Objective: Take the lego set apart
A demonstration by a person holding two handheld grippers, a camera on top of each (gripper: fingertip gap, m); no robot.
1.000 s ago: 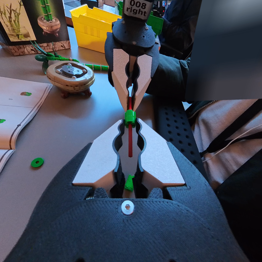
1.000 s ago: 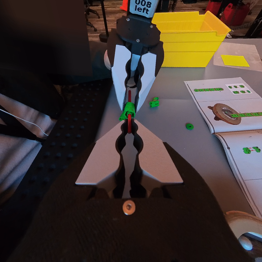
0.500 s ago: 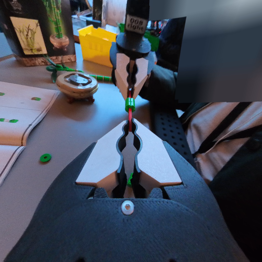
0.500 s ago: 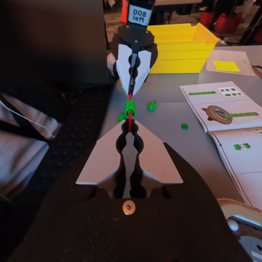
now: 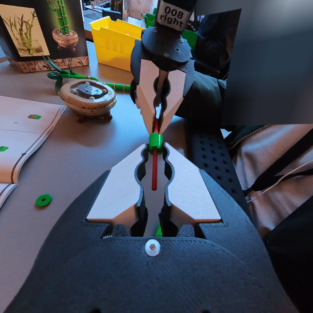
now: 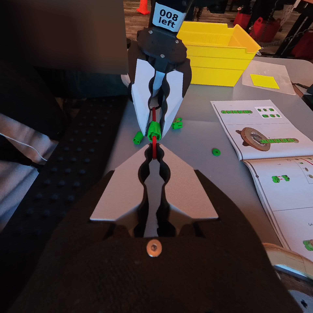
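Red rod [image 5: 154, 169] runs straight between both tools: the left gripper [image 5: 155, 147] is clamped on the green collar [image 5: 155, 142], the right gripper [image 6: 153, 147] pinches the rod's far end. Pulling apart along that line should free it.

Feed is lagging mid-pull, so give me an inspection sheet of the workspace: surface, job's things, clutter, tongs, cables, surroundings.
Surface: grey table, partly covered.
Job's things: red axle through green sleeve, held off the table; tan pot base and bamboo stalk on the table.
Clutter: loose green pieces, green ring, open booklet, yellow bin, set box.
Grippers: left tongs shut on green sleeve; right tongs shut on red axle, tips facing.
Cables: thin white cord on a person's clothing.
Surroundings: seated person, orange cone, red containers.
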